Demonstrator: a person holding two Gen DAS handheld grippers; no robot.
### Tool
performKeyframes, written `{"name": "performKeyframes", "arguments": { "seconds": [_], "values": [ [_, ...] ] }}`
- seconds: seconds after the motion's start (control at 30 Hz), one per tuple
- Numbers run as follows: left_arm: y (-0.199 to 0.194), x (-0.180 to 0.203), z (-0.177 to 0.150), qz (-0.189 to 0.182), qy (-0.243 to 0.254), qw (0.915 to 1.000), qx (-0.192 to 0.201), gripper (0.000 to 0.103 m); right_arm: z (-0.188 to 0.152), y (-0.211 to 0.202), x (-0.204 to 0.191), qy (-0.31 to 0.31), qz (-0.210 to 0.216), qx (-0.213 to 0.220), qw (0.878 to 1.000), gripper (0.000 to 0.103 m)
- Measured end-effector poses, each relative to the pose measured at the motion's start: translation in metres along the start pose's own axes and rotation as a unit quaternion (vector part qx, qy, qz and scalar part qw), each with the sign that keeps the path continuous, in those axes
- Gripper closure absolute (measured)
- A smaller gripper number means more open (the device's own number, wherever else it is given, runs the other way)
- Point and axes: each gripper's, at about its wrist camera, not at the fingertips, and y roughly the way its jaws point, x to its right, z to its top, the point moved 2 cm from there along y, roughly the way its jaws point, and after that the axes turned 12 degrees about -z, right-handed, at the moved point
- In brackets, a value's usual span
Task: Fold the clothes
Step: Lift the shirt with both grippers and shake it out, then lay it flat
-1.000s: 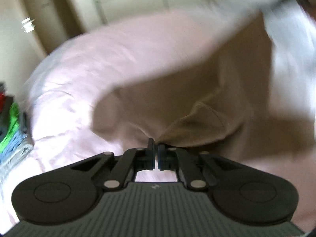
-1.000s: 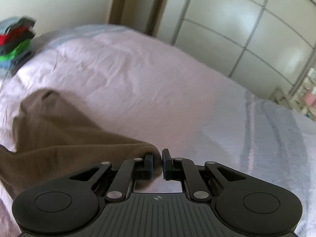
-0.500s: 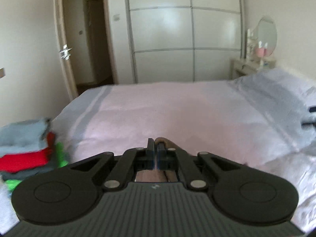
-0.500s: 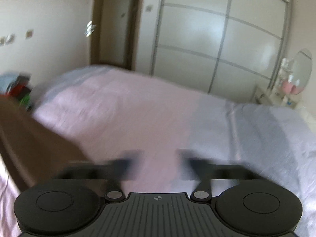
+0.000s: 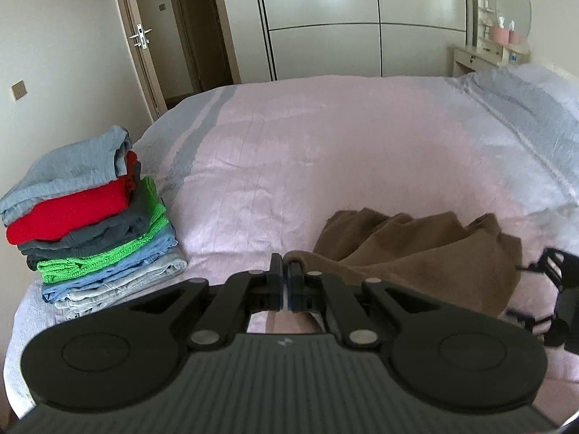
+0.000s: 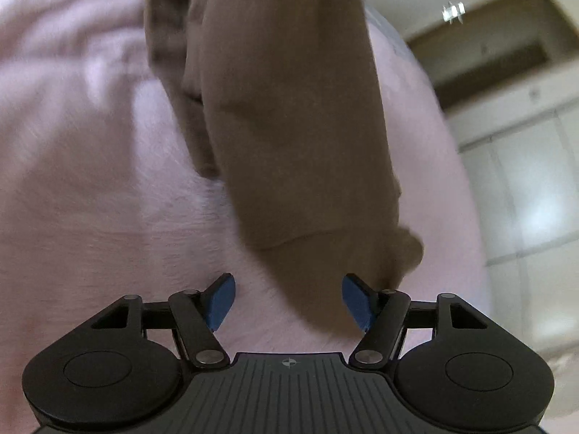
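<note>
One stack of folded clothes [image 5: 90,217] sat at the bed's left near corner; seven layers could be counted, grey-blue on top, then red, dark grey, green, blue, and two pale ones beneath. Right of it, wide bare pink bedspread [image 5: 307,159] ran to the far edge by the wardrobe [image 5: 325,18]. One brown garment [image 5: 427,253] lay bunched on the bed's near right part. The left tongs [image 5: 284,282] were pressed together, pinching that garment's near-left edge. The right tongs [image 5: 557,289] showed only as a dark frame at the right border of the left view, just beside the cloth.

The right view, tilted and blurred, showed what the left could not: right tongs [image 6: 288,300] spread wide apart, blue pads [image 6: 219,300] bare, the brown garment [image 6: 282,108] stretching away ahead, its near end brushing the right-hand finger, pink bedspread [image 6: 90,181] beneath.
</note>
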Motion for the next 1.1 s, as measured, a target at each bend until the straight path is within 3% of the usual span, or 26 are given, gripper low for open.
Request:
{"name": "performKeyframes", "arguments": {
  "seconds": [0.03,0.07,0.1,0.17,0.27,0.37,0.47,0.6,0.77,0.9,1.1],
  "values": [
    [0.003,-0.002,-0.001,0.0,0.001,1.0,-0.002,0.102,0.0,0.008,0.0,-0.004,-0.003,0.002,1.0,0.041],
    [0.005,-0.005,-0.002,0.001,0.002,1.0,-0.003,0.102,0.001,0.014,0.004,-0.002,0.005,-0.004,1.0,0.083],
    [0.008,-0.007,-0.003,0.001,0.003,1.0,-0.004,0.102,0.001,0.019,0.008,0.002,0.015,-0.012,1.0,0.102],
    [0.008,-0.012,0.0,-0.001,0.005,1.0,-0.004,0.102,0.003,0.02,0.029,0.037,0.031,-0.017,0.999,0.1],
    [0.001,-0.017,0.01,-0.011,0.018,0.9997,0.012,0.102,0.003,-0.001,0.091,0.146,-0.006,-0.026,0.989,0.1],
    [-0.014,-0.022,0.028,-0.025,0.034,0.9983,0.039,0.102,-0.003,-0.04,0.171,0.281,-0.059,-0.032,0.957,0.101],
    [-0.039,-0.026,0.056,-0.047,0.052,0.9938,0.086,0.102,-0.006,-0.094,0.241,0.363,-0.124,-0.013,0.923,0.101],
    [-0.085,-0.026,0.094,-0.075,0.085,0.9806,0.16,0.102,0.003,-0.17,0.31,0.414,-0.204,0.023,0.887,0.101],
    [-0.148,-0.026,0.114,-0.106,0.115,0.9603,0.231,0.102,0.029,-0.267,0.356,0.452,-0.268,0.074,0.848,0.1],
    [-0.191,-0.028,0.107,-0.128,0.116,0.9497,0.261,0.102,0.038,-0.322,0.372,0.456,-0.289,0.087,0.837,0.1],
    [-0.231,-0.026,0.09,-0.147,0.1,0.9495,0.259,0.102,0.051,-0.37,0.352,0.452,-0.281,0.066,0.844,0.1]
  ]
}}
